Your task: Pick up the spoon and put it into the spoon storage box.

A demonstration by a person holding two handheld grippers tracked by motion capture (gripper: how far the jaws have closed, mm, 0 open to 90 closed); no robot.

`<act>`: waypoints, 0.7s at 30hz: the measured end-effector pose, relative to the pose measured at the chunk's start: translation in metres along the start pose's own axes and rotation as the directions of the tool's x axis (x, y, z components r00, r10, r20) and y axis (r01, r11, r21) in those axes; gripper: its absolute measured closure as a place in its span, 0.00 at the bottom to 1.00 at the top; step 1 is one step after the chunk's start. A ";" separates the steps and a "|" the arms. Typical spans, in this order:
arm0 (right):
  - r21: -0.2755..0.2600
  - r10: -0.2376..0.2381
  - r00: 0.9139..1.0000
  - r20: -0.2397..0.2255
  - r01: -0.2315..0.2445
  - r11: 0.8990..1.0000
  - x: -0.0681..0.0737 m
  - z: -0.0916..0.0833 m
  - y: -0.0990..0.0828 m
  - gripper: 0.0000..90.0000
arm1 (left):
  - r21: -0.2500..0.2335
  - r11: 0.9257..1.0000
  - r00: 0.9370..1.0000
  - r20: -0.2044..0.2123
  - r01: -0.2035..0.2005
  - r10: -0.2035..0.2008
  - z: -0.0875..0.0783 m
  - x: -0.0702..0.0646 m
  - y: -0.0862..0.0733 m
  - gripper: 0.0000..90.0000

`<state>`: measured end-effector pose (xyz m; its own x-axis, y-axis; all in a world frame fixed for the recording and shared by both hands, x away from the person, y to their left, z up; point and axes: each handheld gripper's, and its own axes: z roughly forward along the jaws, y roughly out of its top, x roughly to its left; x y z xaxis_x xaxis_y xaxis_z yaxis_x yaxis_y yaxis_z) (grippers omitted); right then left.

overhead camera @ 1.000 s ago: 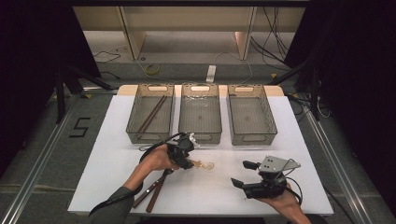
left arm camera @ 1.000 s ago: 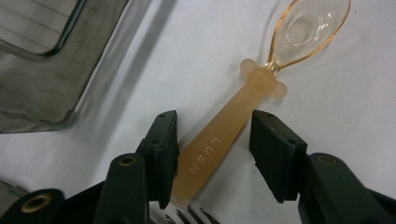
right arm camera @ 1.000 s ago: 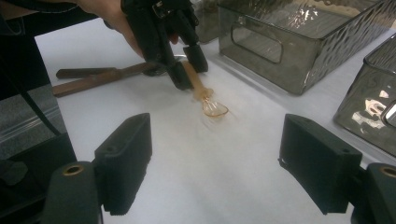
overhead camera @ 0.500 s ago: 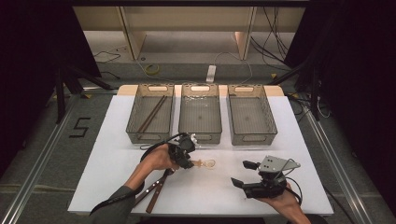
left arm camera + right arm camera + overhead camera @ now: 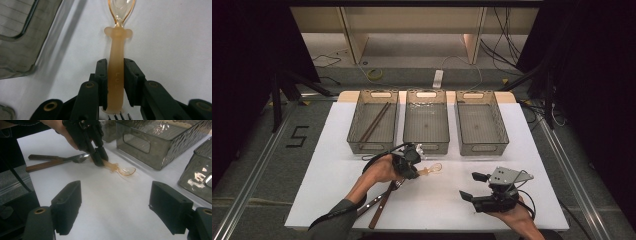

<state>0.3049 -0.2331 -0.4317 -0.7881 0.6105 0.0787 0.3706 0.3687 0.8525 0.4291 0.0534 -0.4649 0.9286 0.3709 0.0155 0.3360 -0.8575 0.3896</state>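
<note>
Left gripper point(image 5: 115, 82): jaws just closed, now clasping amber spoon point(image 5: 117, 62) on bench point(image 5: 532, 145); lift-ready. Right gripper point(image 5: 115, 205): jaws spread, empty.

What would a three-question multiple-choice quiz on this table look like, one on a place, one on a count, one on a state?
1. Where do the brown chopsticks lie?
A. In the left bin
B. In the middle bin
C. On the floor

2. How many grey bins stand in the row?
A. Two
B. Three
C. Five

3. How do the left gripper's jaws stand?
A. Wide open over bare table
B. Closed on a fork
C. Closed on the amber spoon's handle

Answers:
1 A: in the high view they rest slanted in the left bin.
2 B: left, middle bin and right bin.
3 C: both pads press the amber spoon, having just been closing.
</note>
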 end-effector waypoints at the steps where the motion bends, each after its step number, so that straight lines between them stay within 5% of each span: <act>1: 0.000 0.000 1.000 0.000 0.000 1.000 0.000 0.000 0.000 0.29 | -0.005 1.000 1.000 -0.001 -0.001 0.001 0.000 0.000 0.000 0.83; 12: -0.003 -0.003 1.000 0.003 0.003 1.000 0.000 -0.001 0.000 0.29 | -0.079 0.997 0.999 -0.033 0.020 -0.023 -0.011 0.001 0.001 0.84; 21: -0.004 -0.003 1.000 0.004 0.003 1.000 0.000 -0.001 0.000 0.29 | -0.180 0.981 0.996 -0.036 0.077 -0.085 -0.036 0.004 0.003 0.83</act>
<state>0.3044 -0.2337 -0.4310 -0.7871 0.6124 0.0737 0.3663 0.3680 0.8546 0.4277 0.0652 -0.4305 0.8906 0.4545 0.0154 0.3725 -0.7484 0.5488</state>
